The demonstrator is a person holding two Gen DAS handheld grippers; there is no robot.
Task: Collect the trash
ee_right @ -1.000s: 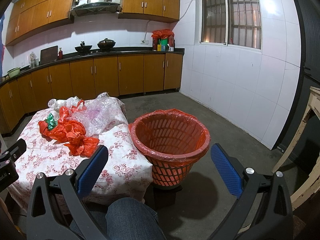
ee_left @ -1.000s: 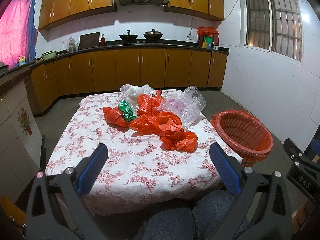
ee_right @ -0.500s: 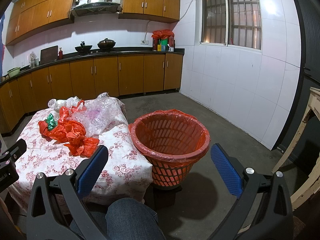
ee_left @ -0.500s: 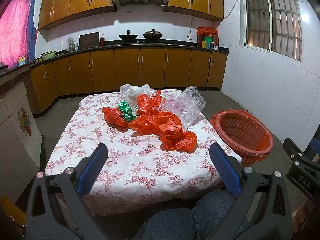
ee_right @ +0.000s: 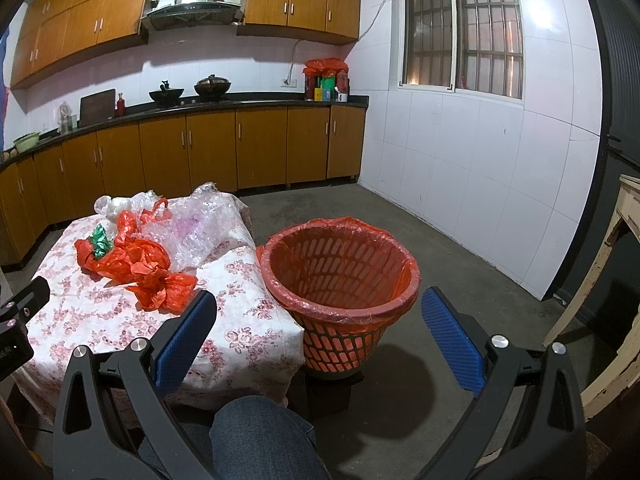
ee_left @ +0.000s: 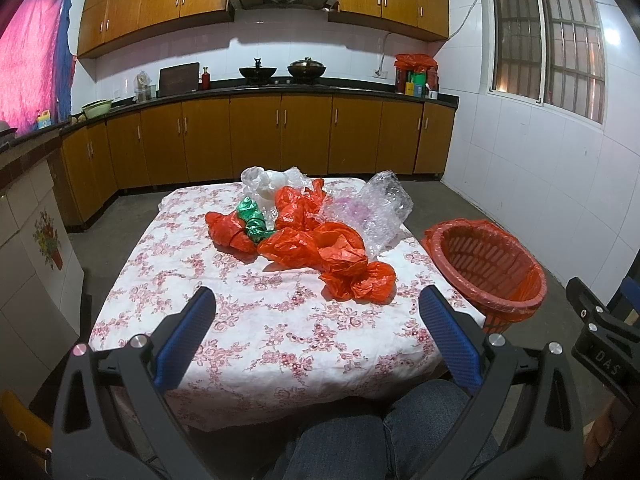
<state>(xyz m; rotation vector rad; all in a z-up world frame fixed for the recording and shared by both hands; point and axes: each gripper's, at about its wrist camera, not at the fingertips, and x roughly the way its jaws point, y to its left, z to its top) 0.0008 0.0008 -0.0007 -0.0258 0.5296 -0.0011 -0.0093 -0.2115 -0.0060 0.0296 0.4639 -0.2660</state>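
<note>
A heap of trash lies mid-table: crumpled orange plastic bags (ee_left: 332,254) (ee_right: 148,270), a green wrapper (ee_left: 250,220) (ee_right: 100,241), clear bubble wrap (ee_left: 376,210) (ee_right: 192,236) and a clear bag (ee_left: 264,178). An orange basket (ee_left: 490,270) (ee_right: 340,280) lined with an orange bag stands on the floor right of the table. My left gripper (ee_left: 318,320) is open and empty over the table's near edge. My right gripper (ee_right: 320,320) is open and empty, in front of the basket.
The table has a floral cloth (ee_left: 256,308) (ee_right: 100,320). My knee (ee_left: 360,440) (ee_right: 256,436) is below the grippers. Kitchen cabinets (ee_left: 256,136) line the far wall. A wooden table leg (ee_right: 592,276) stands at the right.
Both views have barely shifted. Both grippers stay open and empty.
</note>
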